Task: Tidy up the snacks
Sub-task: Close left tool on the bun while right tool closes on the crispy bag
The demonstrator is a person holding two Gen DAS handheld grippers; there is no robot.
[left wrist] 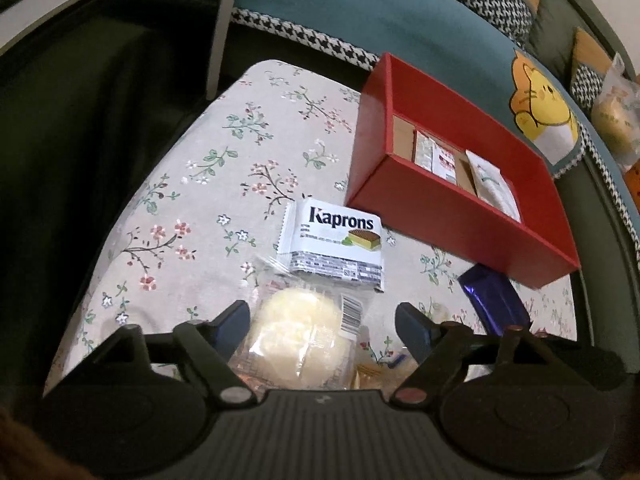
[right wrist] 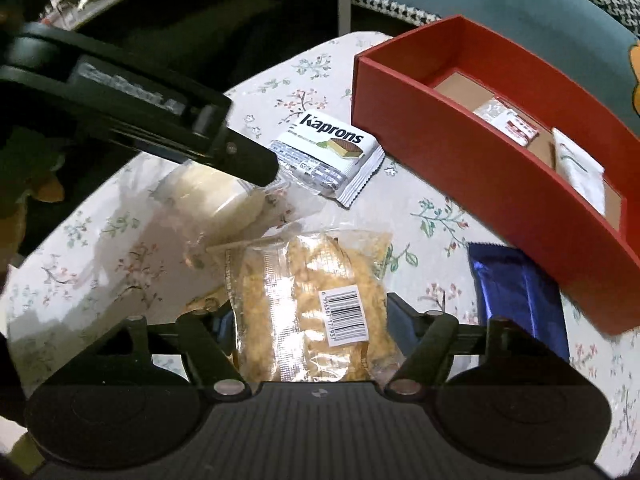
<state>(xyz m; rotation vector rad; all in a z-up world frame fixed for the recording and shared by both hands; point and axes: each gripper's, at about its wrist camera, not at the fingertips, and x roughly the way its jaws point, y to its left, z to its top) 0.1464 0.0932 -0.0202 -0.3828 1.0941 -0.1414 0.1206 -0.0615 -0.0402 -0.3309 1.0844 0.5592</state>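
Snacks lie loose on the counter [left wrist: 240,152] beside a red box [right wrist: 460,152] already holding a few packets. Left claw [left wrist: 322,316] hangs released, jaws wide around a pale round bun [left wrist: 296,328] in clear wrap. Right claw [right wrist: 306,316] straddles a crumbly golden pack [right wrist: 316,300]; whether its pads press, I cannot tell. Best to squeeze gently: both wrappers look slippery, their contents crushable.

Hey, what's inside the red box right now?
The red box holds two packets lying on its brown cardboard floor: a small red-and-white packet and a white packet. The near wall hides the floor's near edge, so anything lying there cannot be seen.
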